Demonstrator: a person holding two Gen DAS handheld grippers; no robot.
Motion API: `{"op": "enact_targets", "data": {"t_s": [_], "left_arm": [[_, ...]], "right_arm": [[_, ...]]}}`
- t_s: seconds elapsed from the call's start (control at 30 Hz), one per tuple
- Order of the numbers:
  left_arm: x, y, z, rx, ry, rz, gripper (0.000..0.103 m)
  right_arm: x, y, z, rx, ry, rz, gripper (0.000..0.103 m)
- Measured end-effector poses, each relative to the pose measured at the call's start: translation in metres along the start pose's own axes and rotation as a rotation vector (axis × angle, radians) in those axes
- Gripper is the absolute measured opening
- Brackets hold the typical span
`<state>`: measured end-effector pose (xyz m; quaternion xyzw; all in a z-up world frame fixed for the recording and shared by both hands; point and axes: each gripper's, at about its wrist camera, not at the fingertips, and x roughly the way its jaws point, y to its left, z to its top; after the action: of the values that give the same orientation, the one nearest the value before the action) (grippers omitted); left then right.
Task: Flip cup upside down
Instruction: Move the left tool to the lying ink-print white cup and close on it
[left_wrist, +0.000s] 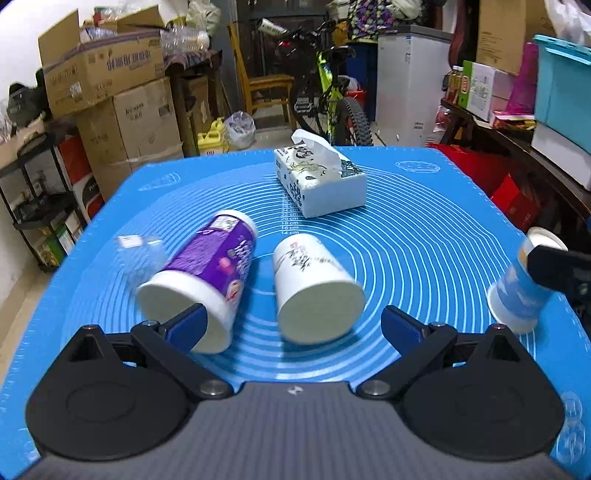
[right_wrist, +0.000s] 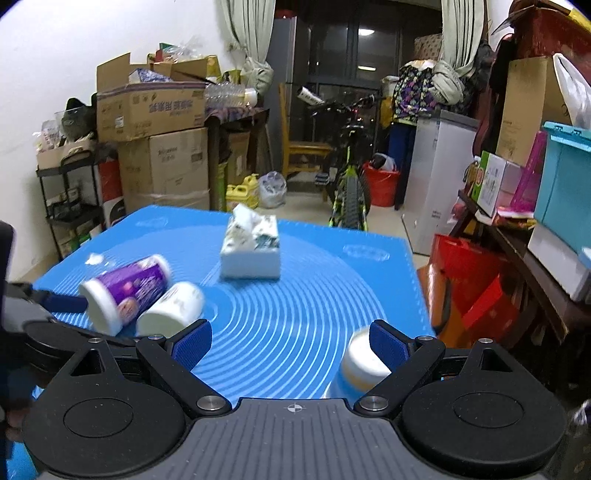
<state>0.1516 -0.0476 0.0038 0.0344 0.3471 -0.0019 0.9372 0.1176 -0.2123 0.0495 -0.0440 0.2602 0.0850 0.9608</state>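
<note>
Left gripper (left_wrist: 293, 326) sits low over the blue mat (left_wrist: 424, 236), jaws wide apart, nothing held; its left pad is right at, maybe touching, the open rim of the purple cup (left_wrist: 207, 275), and the white printed cup (left_wrist: 314, 286) lies in the gap between the pads, mouth toward the camera. Both cups are on their sides, close together, possibly touching near their bases, so neither is flipped yet. Judging by the alignment, the white cup is the left side's target: it is centred between the pads and a close would catch it near the rim. Right gripper (right_wrist: 291, 343) also spread wide, holding nothing firmly; a blue-and-white cup (right_wrist: 364, 365) stands just inside its right pad, white end up, blurred. From the left wrist view that cup (left_wrist: 517, 291) is tilted with a dark finger against its side, near the mat's right edge. Cannot tell if it is mid-flip or only being nudged. Tissue box (left_wrist: 319, 181) is well behind the cups, out of the way. A clear plastic cup (left_wrist: 142, 254), blurred, lies just left of the purple one. Risk: lying cups roll, and the purple one could get pushed by the left pad during the close.
</note>
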Motion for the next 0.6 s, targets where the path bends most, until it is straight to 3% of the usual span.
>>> {"op": "enact_targets", "data": {"t_s": [0.37,0.53,0.6], "left_arm": [[0.055,-0.017,0.019,-0.064,0.076,0.04,0.099],[0.073,-0.019,0.019,-0.076,0.125,0.038,0.084],[0.077,-0.016,0.017,-0.085,0.15,0.029,0.07]], "right_arm": [[0.047,-0.017,0.017,-0.007,-0.001,-0.011,0.093],[0.057,-0.022,0.013,-0.005,0.01,-0.008,0.093],[0.059,-0.024,0.01,-0.001,0.013,-0.006,0.093]]}}
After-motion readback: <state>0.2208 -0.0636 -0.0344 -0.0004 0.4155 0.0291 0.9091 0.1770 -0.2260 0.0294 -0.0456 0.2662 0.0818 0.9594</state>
